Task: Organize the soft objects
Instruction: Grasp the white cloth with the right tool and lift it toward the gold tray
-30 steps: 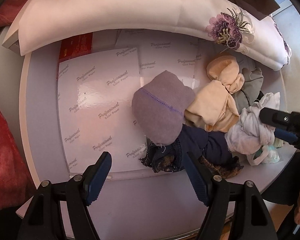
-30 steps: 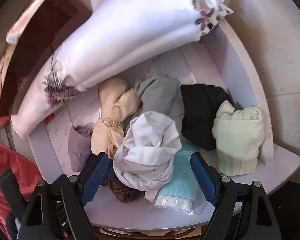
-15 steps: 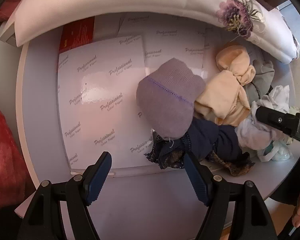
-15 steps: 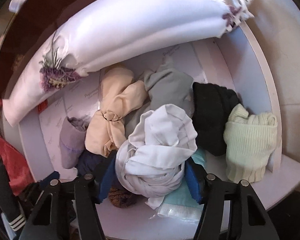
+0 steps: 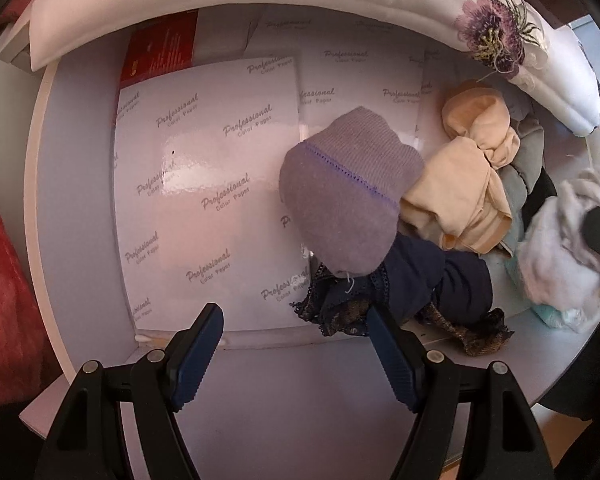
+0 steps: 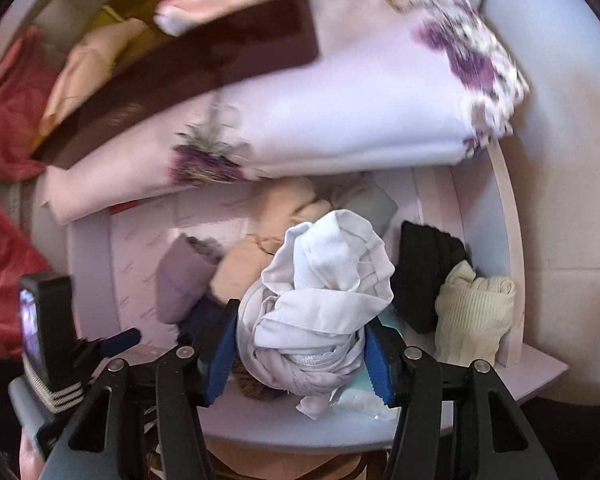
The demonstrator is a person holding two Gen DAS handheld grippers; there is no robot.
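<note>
The right gripper (image 6: 298, 354) is closing its blue-padded jaws on a crumpled white cloth bundle (image 6: 320, 300), which is sitting between them and pressed on both sides above the pale shelf (image 6: 540, 376), beside a black knitted piece (image 6: 424, 272) and a cream ribbed knit roll (image 6: 472, 312). The left gripper (image 5: 296, 356) is hovering with its jaws standing open and empty over the shelf, near a mauve knitted sock (image 5: 348, 200) that is lying on glossy white paper packs (image 5: 204, 184) and against a navy lace-trimmed garment (image 5: 420, 284).
</note>
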